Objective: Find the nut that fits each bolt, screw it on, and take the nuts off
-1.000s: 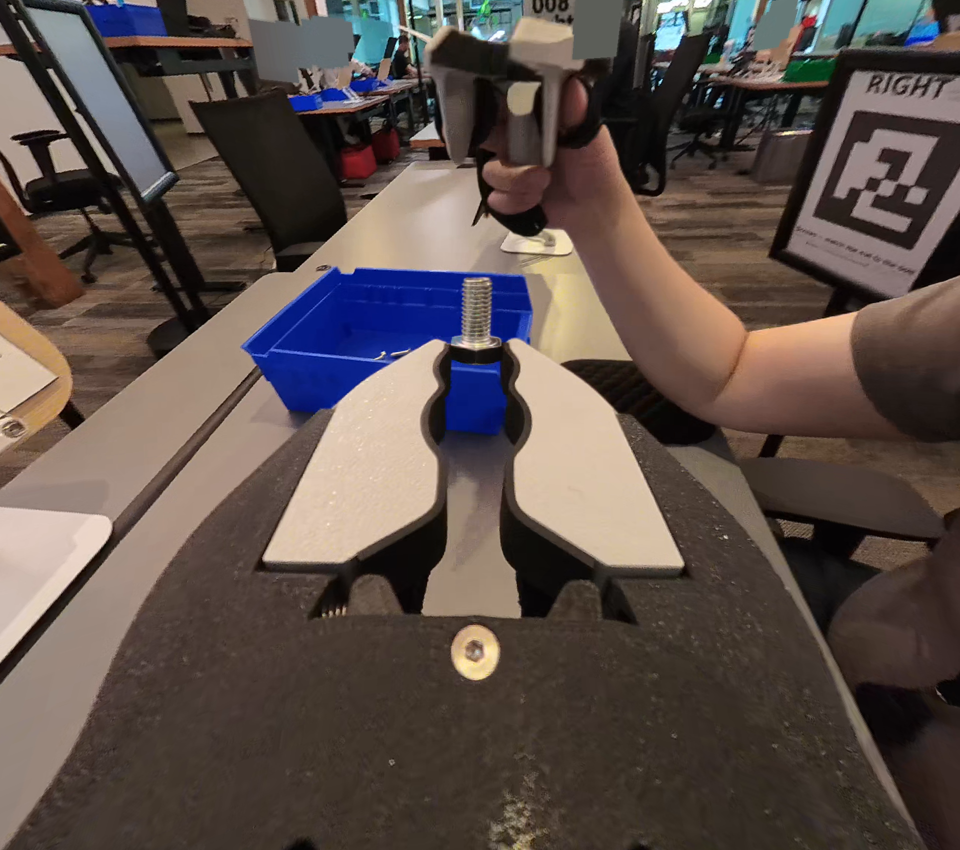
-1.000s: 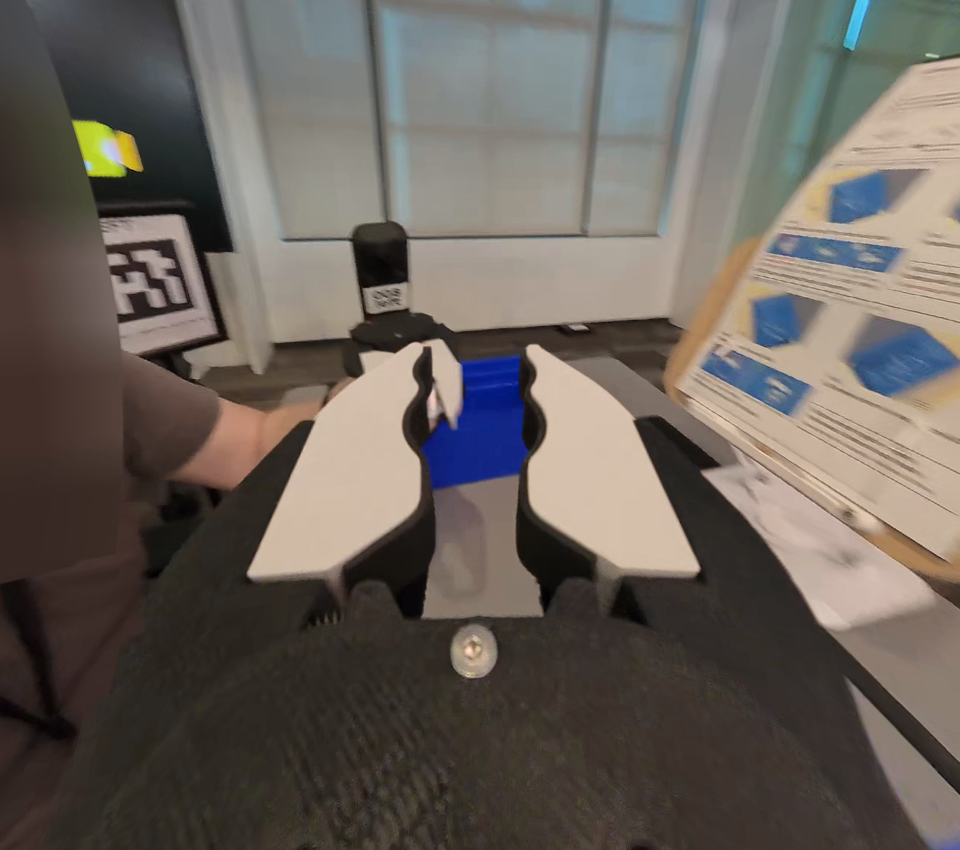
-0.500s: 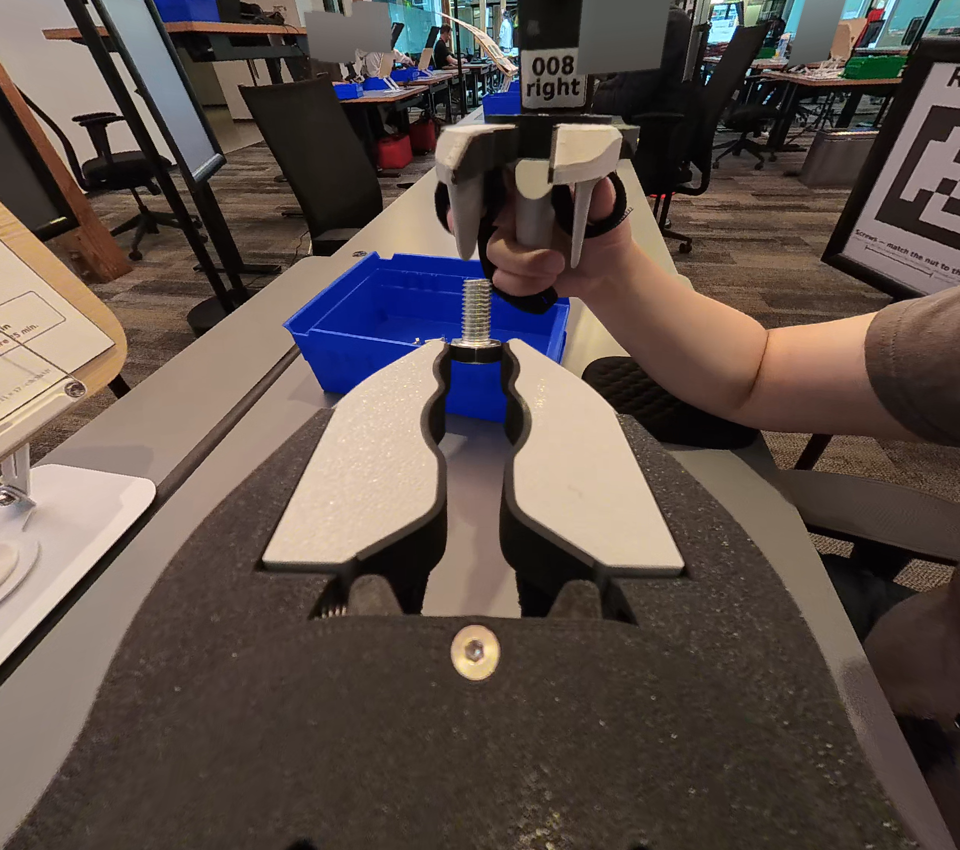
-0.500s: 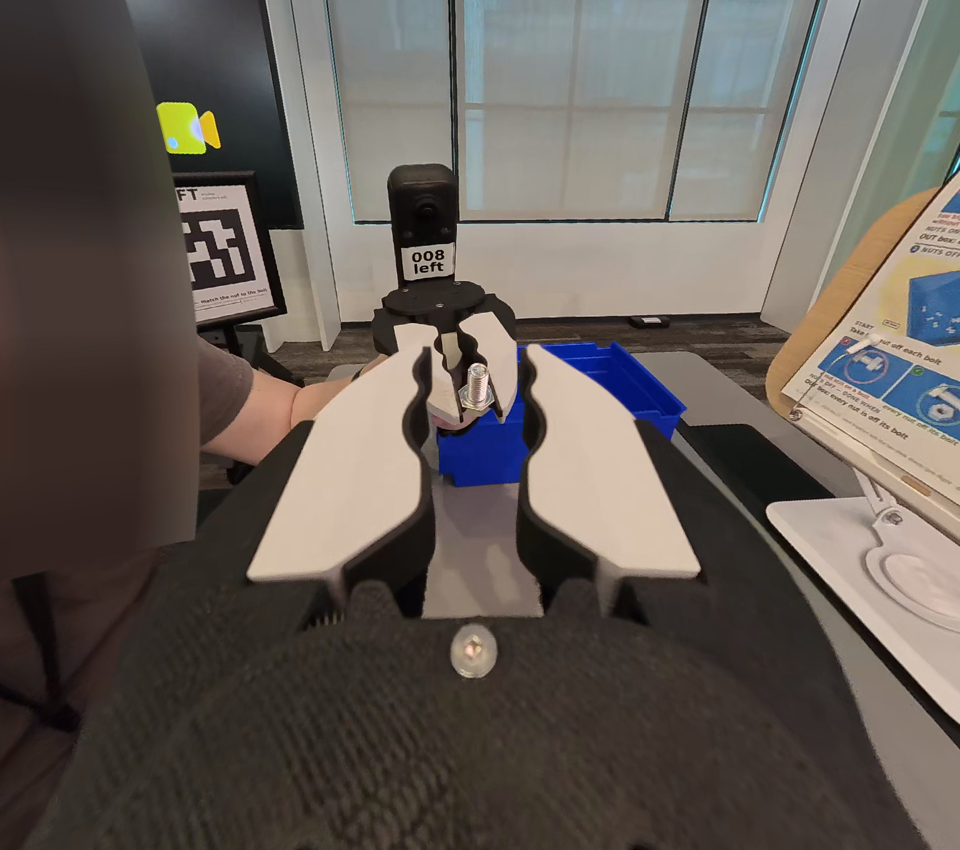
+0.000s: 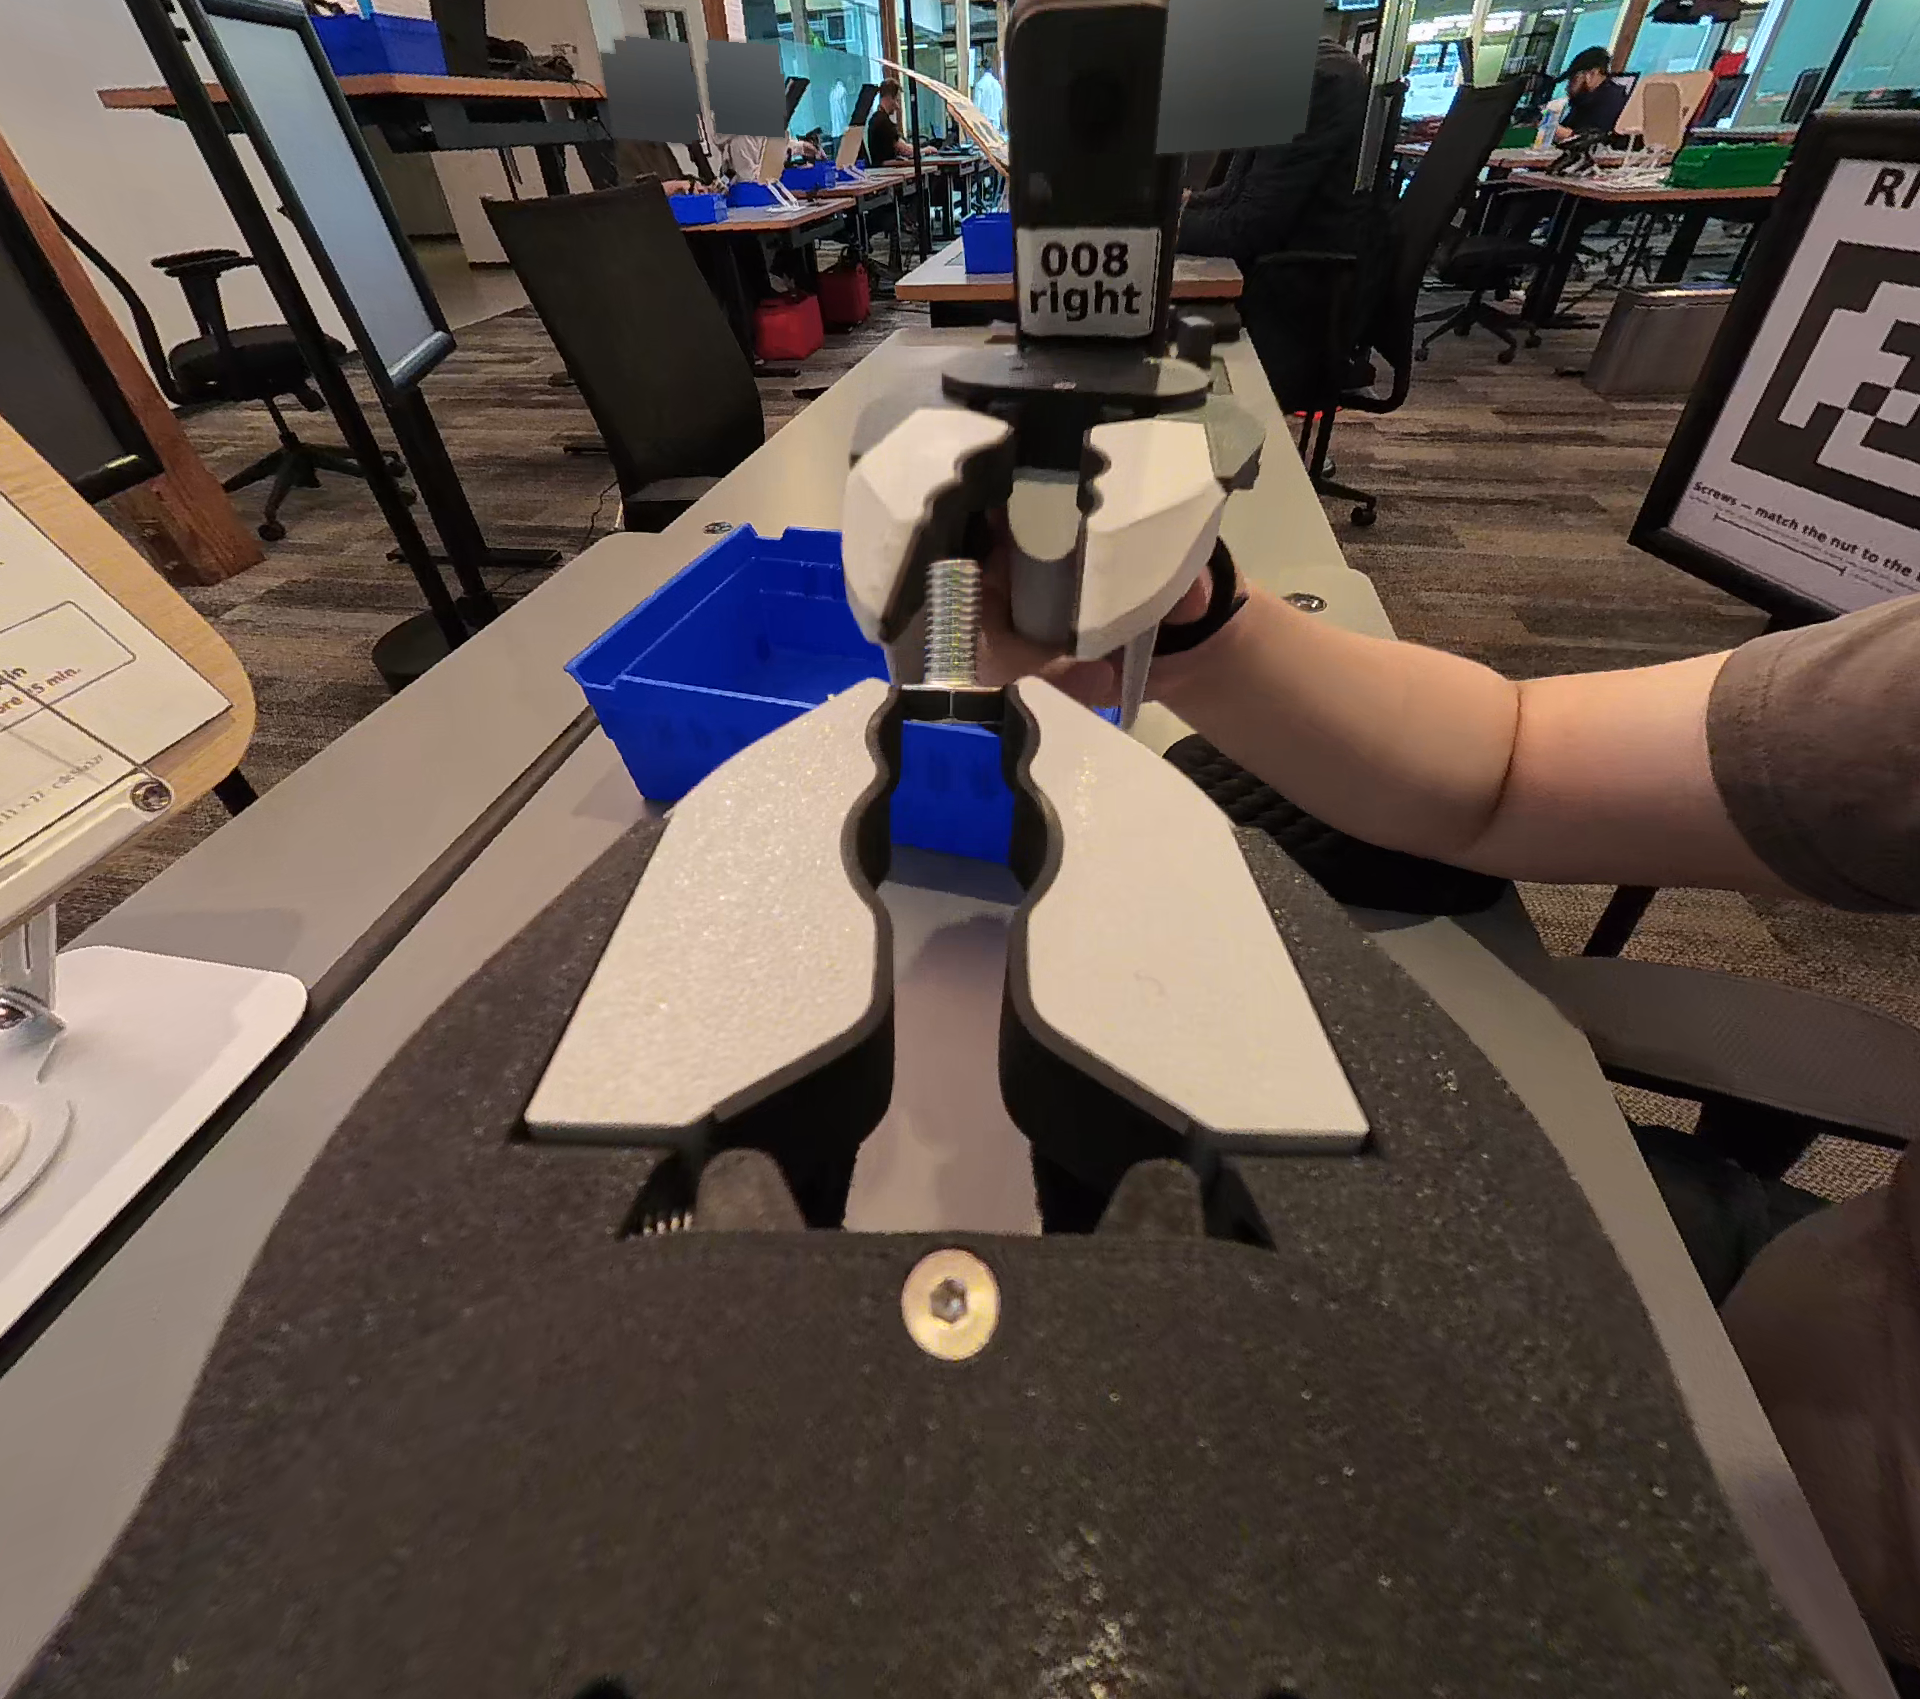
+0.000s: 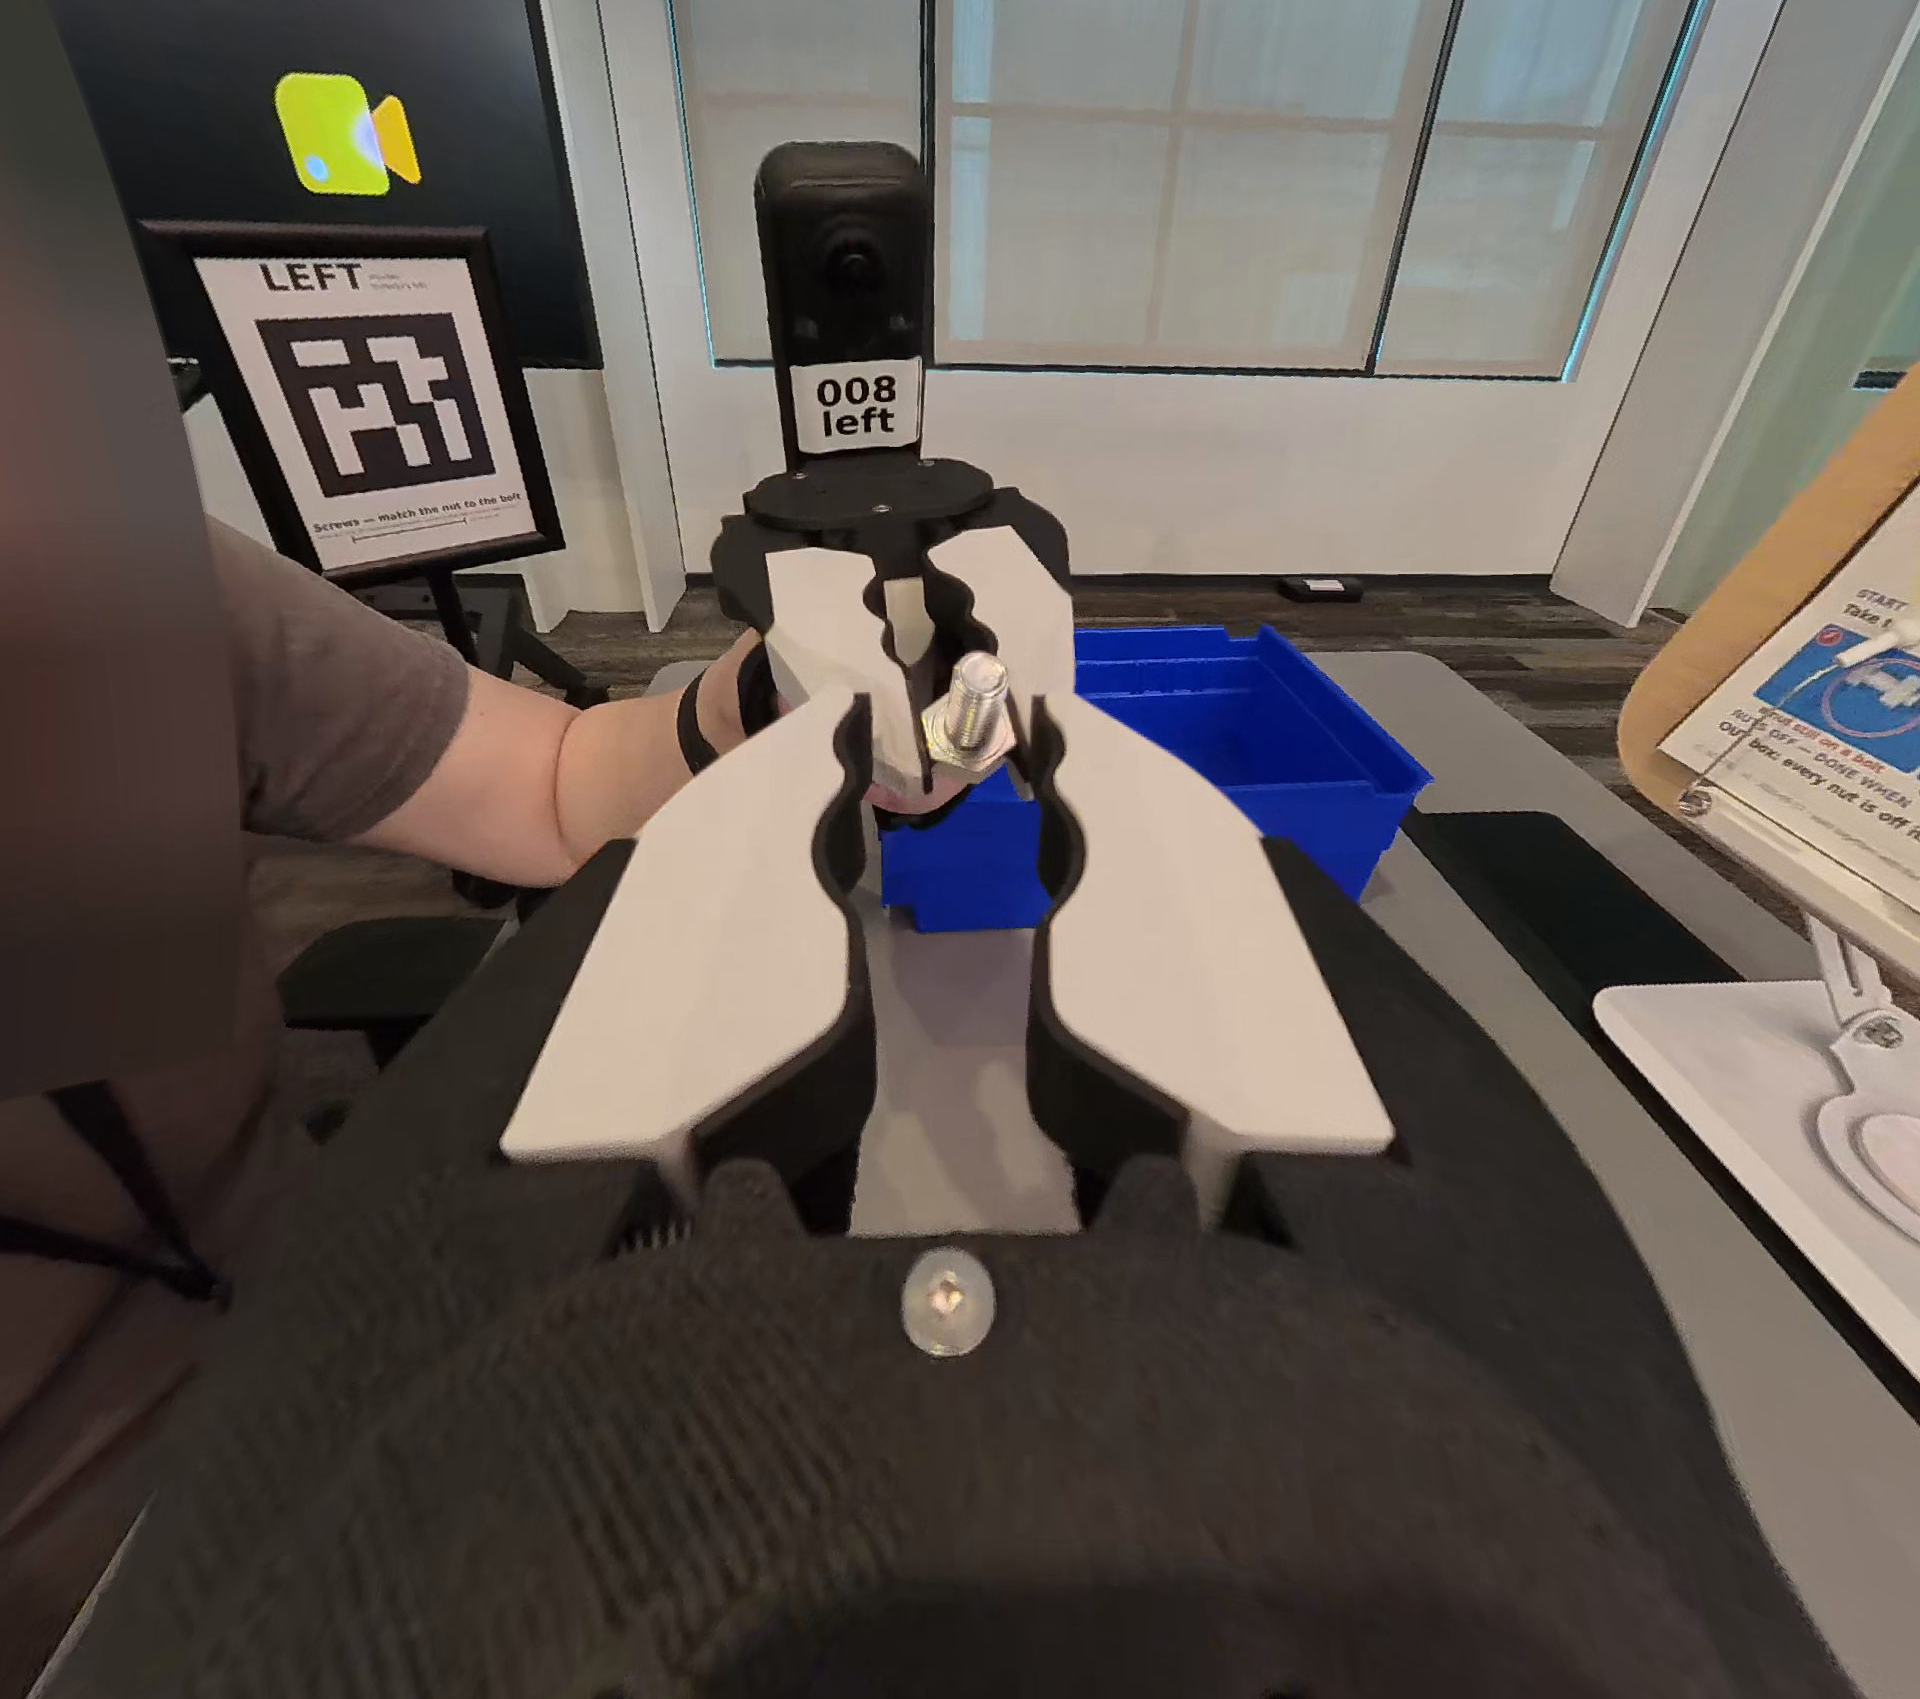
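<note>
My left gripper (image 5: 951, 704) has two pale grey, wavy-edged fingers (image 5: 748, 922) lined in black, set in a grainy black body with one silver hex screw (image 5: 950, 1303); my right gripper (image 6: 940, 740) is built the same, its screw (image 6: 948, 1303) likewise central. Each carries a black upright camera with a white label; I wear a brown-grey short sleeve (image 5: 1813, 766).

Bolt (image 5: 953, 616) — before bin (image 5: 727, 673)

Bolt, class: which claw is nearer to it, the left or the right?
Left. The left claw is shut on the bolt at its base, holding it. The right claw is open, its fingers either side of the thread, not closed on it.
</note>
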Available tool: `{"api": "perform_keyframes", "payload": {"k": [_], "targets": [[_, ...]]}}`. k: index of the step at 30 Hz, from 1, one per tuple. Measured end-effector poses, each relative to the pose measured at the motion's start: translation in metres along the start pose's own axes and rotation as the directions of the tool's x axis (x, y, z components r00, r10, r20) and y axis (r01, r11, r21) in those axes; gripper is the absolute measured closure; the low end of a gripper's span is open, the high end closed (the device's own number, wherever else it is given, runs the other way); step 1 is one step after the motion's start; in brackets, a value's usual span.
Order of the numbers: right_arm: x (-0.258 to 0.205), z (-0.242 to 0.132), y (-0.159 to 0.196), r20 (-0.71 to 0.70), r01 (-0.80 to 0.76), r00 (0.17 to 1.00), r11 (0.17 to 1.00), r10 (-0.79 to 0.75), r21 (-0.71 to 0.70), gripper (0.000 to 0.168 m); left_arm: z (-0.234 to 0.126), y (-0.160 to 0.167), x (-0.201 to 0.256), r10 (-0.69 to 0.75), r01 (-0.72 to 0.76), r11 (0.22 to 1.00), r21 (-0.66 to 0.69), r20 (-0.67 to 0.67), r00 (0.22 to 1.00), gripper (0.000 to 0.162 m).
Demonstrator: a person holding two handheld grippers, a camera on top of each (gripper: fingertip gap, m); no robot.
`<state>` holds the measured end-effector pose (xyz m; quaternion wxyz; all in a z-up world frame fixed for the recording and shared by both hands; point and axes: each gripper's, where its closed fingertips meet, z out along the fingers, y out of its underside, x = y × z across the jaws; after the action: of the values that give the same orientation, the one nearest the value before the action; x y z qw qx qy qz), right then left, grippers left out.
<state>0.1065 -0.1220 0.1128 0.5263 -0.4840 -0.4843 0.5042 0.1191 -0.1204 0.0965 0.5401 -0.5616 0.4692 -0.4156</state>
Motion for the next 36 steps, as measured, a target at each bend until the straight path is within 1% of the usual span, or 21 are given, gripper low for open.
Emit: {"api": "perform_keyframes", "payload": {"k": [3, 7, 15, 18, 20, 21, 22, 23, 24, 25, 26, 27, 28, 29, 31, 33, 34, 36], "targets": [[0.000, 0.002, -0.001, 0.006, -0.010, 1.000, 0.999, 0.010, 0.032, 0.143, -0.001, -0.002, 0.002, -0.004, 0.004, 1.000, 0.006, -0.009, 1.000, 0.145], [0.001, 0.001, -0.002, 0.025, -0.044, 0.999, 0.997, 0.042, 0.064, 0.156, -0.001, -0.002, 0.004, 0.009, -0.009, 1.000, 0.002, -0.011, 1.000, 0.145], [0.000, 0.000, 0.000, 0.058, -0.066, 0.996, 0.996, 0.062, 0.060, 0.158, 0.000, 0.000, 0.004, 0.010, -0.010, 1.000, -0.002, -0.015, 1.000, 0.145], [0.005, -0.005, -0.003, 0.035, -0.058, 0.998, 0.997, 0.056, 0.060, 0.158, -0.001, -0.005, 0.003, -0.003, 0.004, 1.000, 0.025, -0.015, 1.000, 0.131], [0.011, -0.017, -0.007, 0.004, -0.030, 1.000, 0.999, 0.030, 0.024, 0.158, -0.003, -0.006, 0.002, -0.001, 0.001, 1.000, 0.014, -0.006, 1.000, 0.128], [0.019, -0.029, -0.007, -0.046, 0.007, 0.999, 0.999, -0.009, -0.032, 0.158, -0.005, -0.006, 0.000, 0.007, -0.007, 1.000, 0.006, 0.007, 1.000, 0.127], [0.031, -0.047, -0.003, -0.117, 0.042, 0.992, 0.991, -0.057, -0.127, 0.158, -0.008, -0.007, -0.002, 0.018, -0.018, 1.000, -0.004, 0.018, 1.000, 0.127], [0.049, -0.072, 0.007, -0.219, 0.049, 0.970, 0.965, -0.108, -0.259, 0.158, -0.010, -0.008, -0.002, 0.029, -0.028, 0.999, -0.015, 0.026, 0.999, 0.127], [0.072, -0.105, 0.021, -0.351, 0.017, 0.920, 0.916, -0.171, -0.401, 0.158, -0.013, -0.009, -0.003, 0.037, -0.037, 0.999, -0.026, 0.034, 0.999, 0.127], [0.093, -0.143, 0.038, -0.469, -0.062, 0.854, 0.851, -0.226, -0.522, 0.158, -0.016, -0.011, -0.004, 0.047, -0.046, 0.998, -0.034, 0.046, 0.998, 0.127], [0.110, -0.181, 0.057, -0.562, -0.179, 0.788, 0.780, -0.251, -0.599, 0.158, -0.019, -0.013, -0.004, 0.060, -0.058, 0.998, -0.039, 0.060, 0.996, 0.127], [0.120, -0.215, 0.078, -0.636, -0.315, 0.734, 0.710, -0.239, -0.630, 0.158, -0.022, -0.015, -0.005, 0.073, -0.071, 0.997, -0.042, 0.070, 0.995, 0.127], [0.123, -0.241, 0.101, -0.685, -0.441, 0.704, 0.642, -0.186, -0.627, 0.158, -0.024, -0.017, -0.004, 0.084, -0.081, 0.996, -0.046, 0.076, 0.994, 0.127], [0.121, -0.258, 0.123, -0.718, -0.545, 0.688, 0.578, -0.106, -0.607, 0.157, -0.026, -0.018, -0.004, 0.091, -0.087, 0.995, -0.050, 0.080, 0.993, 0.127], [0.118, -0.284, 0.161, -0.780, -0.704, 0.626, 0.438, 0.011, -0.559, 0.157, -0.028, -0.019, -0.005, 0.089, -0.084, 0.995, -0.059, 0.085, 0.992, 0.127], [0.109, -0.303, 0.190, -0.818, -0.798, 0.571, 0.285, 0.069, -0.532, 0.157, -0.029, -0.017, -0.005, 0.076, -0.070, 0.995, -0.074, 0.083, 0.994, 0.127], [0.104, -0.308, 0.200, -0.826, -0.818, 0.558, 0.225, 0.086, -0.529, 0.157, -0.029, -0.016, -0.005, 0.069, -0.062, 0.994, -0.084, 0.081, 0.994, 0.127], [0.100, -0.318, 0.215, -0.840, -0.840, 0.537, 0.144, 0.074, -0.524, 0.157, -0.029, -0.014, -0.006, 0.067, -0.059, 0.994, -0.094, 0.085, 0.994, 0.127]]}}
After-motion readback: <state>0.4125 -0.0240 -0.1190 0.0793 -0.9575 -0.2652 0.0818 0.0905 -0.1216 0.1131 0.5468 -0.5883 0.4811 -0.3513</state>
